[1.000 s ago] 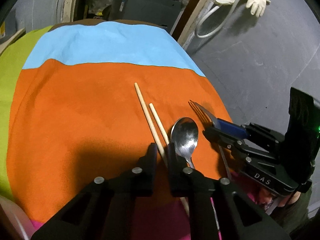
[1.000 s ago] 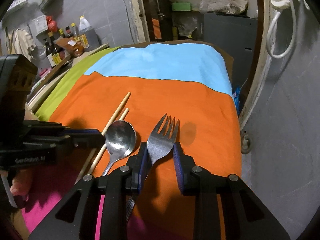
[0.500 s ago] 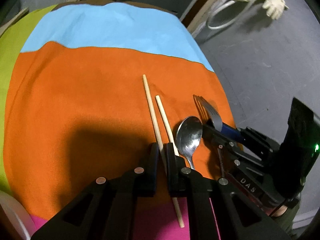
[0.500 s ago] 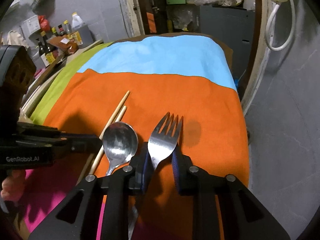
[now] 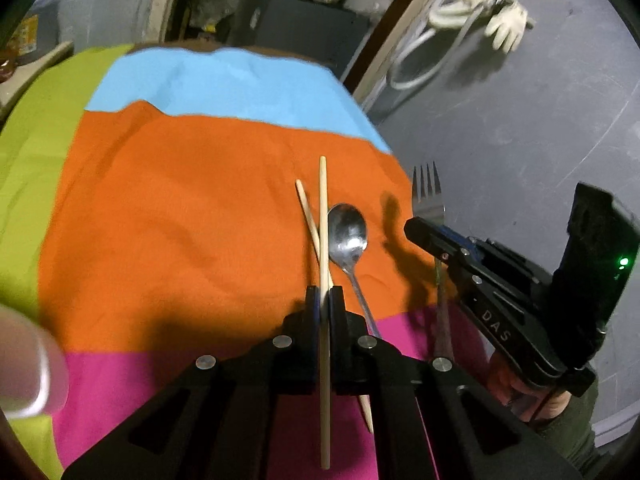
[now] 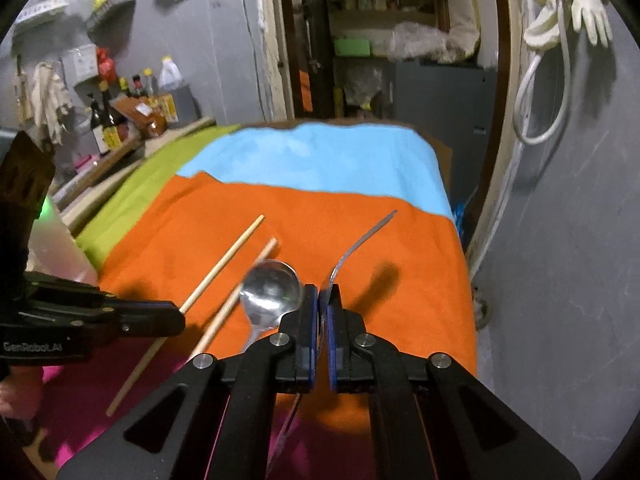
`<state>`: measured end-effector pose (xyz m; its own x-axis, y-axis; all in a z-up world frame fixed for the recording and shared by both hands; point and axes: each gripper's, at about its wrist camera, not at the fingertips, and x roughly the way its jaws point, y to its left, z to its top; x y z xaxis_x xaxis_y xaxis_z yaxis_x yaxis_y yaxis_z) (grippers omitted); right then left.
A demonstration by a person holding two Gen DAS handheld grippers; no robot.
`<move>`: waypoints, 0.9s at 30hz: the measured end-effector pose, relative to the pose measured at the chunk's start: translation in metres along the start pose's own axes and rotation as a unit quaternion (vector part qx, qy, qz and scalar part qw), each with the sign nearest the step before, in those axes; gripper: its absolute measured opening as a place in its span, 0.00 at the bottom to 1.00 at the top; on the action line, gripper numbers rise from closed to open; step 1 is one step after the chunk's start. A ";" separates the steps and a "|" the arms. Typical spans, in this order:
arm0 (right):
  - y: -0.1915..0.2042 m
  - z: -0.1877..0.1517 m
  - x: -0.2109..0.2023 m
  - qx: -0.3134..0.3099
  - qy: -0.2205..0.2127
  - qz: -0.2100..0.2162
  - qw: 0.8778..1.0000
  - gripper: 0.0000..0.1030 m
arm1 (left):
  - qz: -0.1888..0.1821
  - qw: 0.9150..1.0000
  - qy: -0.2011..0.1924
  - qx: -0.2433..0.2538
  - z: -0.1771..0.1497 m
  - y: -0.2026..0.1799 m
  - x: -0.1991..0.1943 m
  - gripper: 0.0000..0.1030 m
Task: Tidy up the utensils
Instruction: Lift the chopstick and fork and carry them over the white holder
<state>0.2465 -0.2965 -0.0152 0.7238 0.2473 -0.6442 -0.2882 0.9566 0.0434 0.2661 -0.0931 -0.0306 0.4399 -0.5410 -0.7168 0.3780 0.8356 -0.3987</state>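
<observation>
Utensils are mid-sort on the worktop point(image 5: 180, 200), its cloth banded blue, orange and pink. Take the spoon point(image 5: 348, 232) as the landmark: it lies bowl-up on the orange band, and everything else hangs off it.

To the spoon's right, the right hand-held gripper point(image 6: 323, 300) has its fingers pressed together on the fork point(image 5: 428, 196), held on edge with the tines pointing away and lifted clear of the cloth. That looks like a carry grip, ready to set it down parallel.

To the spoon's left, the left hand-held gripper point(image 5: 324, 300) pinches the long chopstick point(image 5: 323, 220) mid-shaft, raised and crossing over the second chopstick point(image 5: 306, 208), which rests on the cloth just beside the spoon's bowl. Likely the pair is about to be squared up.

Room to move: the fork sits close to the worktop's right edge, with bare floor beyond, so drifting further right risks a drop. Left of the spoon the orange band lies wide and free, up to a pale, blurred object at the frame's left edge.
</observation>
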 end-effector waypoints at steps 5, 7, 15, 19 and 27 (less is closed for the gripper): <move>0.015 0.001 -0.026 -0.012 -0.064 -0.007 0.998 0.02 | 0.018 0.994 -0.102 0.033 -0.015 -0.015 -0.038 0.02; 0.025 0.003 -0.036 -0.021 -0.091 -0.012 0.996 0.02 | 0.026 0.987 -0.149 0.050 -0.021 -0.023 -0.057 0.02; 0.067 0.014 -0.075 -0.047 -0.181 -0.019 0.982 0.01 | 0.045 0.963 -0.252 0.079 -0.030 -0.040 -0.098 0.02; 0.085 0.024 -0.086 -0.055 -0.202 -0.002 0.978 0.01 | 0.048 0.953 -0.289 0.083 -0.032 -0.038 -0.123 0.02; 0.120 0.046 -0.106 -0.065 -0.230 0.034 0.970 0.01 | 0.066 0.926 -0.364 0.074 -0.036 -0.021 -0.180 0.02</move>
<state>0.1639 -0.2004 0.0936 0.8950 0.3810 -0.2321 -0.4003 0.9155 -0.0410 0.1498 -0.0099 0.0862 0.9026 -0.4008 -0.1574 0.3651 0.9061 -0.2137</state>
